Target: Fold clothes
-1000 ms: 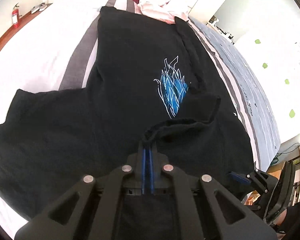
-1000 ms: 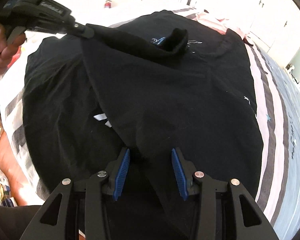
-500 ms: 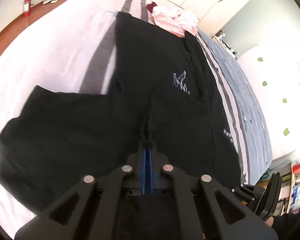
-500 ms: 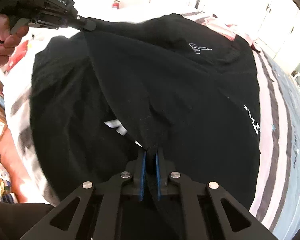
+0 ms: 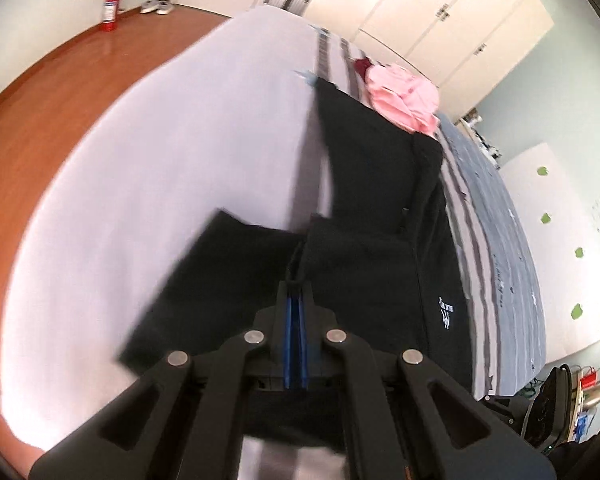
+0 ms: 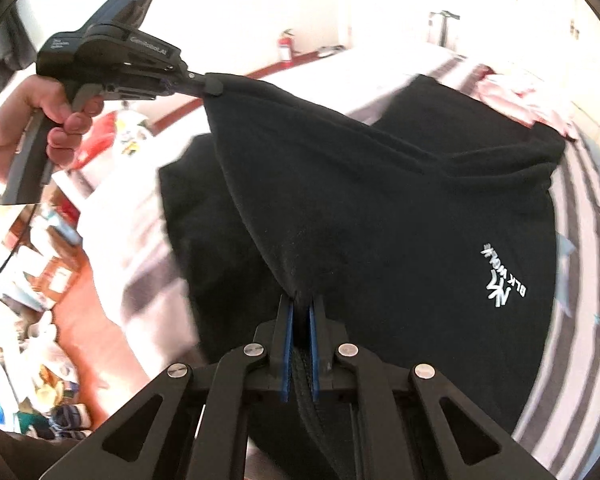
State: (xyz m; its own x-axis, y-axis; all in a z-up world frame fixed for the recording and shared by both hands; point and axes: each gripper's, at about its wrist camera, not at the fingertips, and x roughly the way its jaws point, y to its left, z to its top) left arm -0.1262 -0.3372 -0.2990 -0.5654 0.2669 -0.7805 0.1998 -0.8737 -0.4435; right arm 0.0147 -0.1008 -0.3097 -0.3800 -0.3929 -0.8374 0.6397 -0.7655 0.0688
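A black T-shirt (image 5: 384, 184) with a small white logo (image 6: 504, 276) lies on the bed, one side lifted and drawn over the rest. My left gripper (image 5: 296, 284) is shut on an edge of the shirt; it also shows in the right wrist view (image 6: 210, 84), held up at the upper left with cloth hanging from it. My right gripper (image 6: 300, 304) is shut on another fold of the same shirt (image 6: 380, 208), low and near the camera. The cloth stretches taut between the two grippers.
The bed (image 5: 160, 184) has a white sheet and grey-striped cover (image 5: 496, 240). A pink garment (image 5: 404, 96) lies at its far end. Wooden floor (image 5: 60, 80) and a red fire extinguisher (image 5: 110, 8) lie to the left. Cluttered items (image 6: 40, 264) sit beside the bed.
My right gripper has closed on the shirt. Both grippers have lifted and carried the shirt's side across, covering the blue print; the small white logo now faces up.
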